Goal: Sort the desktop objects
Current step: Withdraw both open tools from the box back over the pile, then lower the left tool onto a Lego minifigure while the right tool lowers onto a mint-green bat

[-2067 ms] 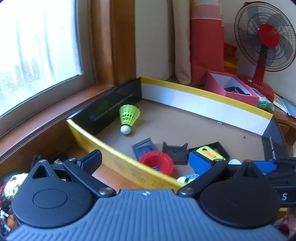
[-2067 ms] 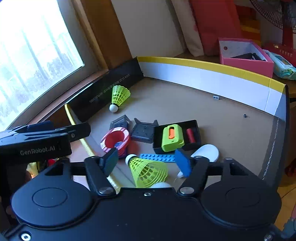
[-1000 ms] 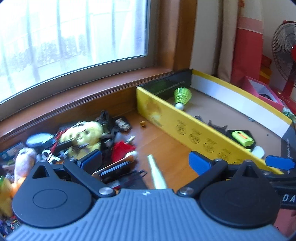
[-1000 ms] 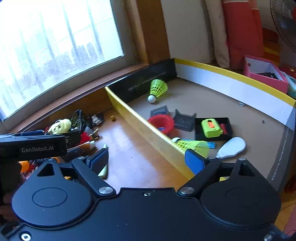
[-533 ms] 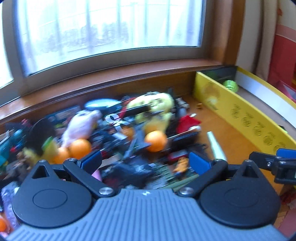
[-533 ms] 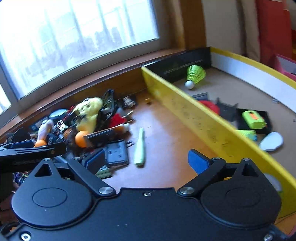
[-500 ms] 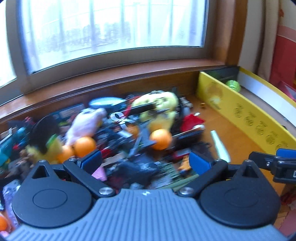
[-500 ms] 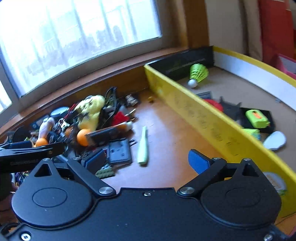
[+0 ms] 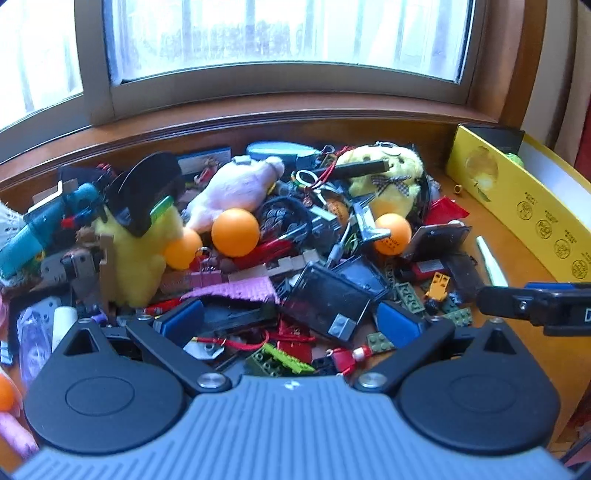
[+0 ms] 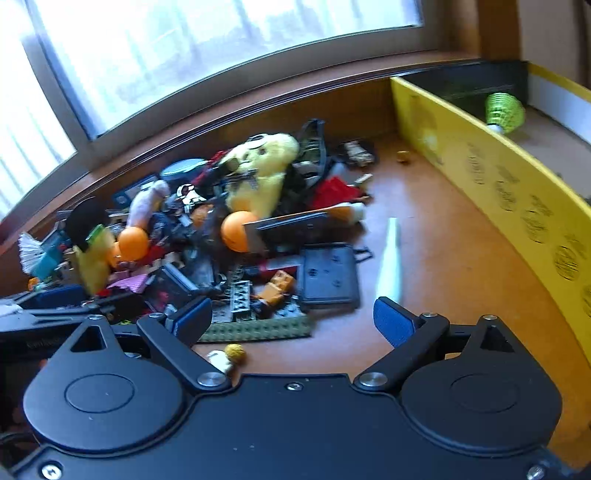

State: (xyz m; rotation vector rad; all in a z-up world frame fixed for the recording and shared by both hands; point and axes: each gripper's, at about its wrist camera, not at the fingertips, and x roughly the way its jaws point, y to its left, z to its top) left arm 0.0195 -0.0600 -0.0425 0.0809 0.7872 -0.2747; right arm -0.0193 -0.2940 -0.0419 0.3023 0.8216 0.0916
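Pile of objects: a heap of small things lies on the wooden desk, under the window and left of the yellow box wall.
In the pile: three orange balls, one against a pink plush; a yellow plush at the back right; a black flat case; green bricks; a pink scrap.
Beside the pile: a pale green stick lies alone on bare wood, between heap and box wall.
Inside the box: a green shuttlecock near the far corner.
Left gripper: spread wide, nothing between its blue pads, hovering over the near edge of the heap.
Right gripper: also wide open and empty, above the green baseplate at the heap's near right edge.
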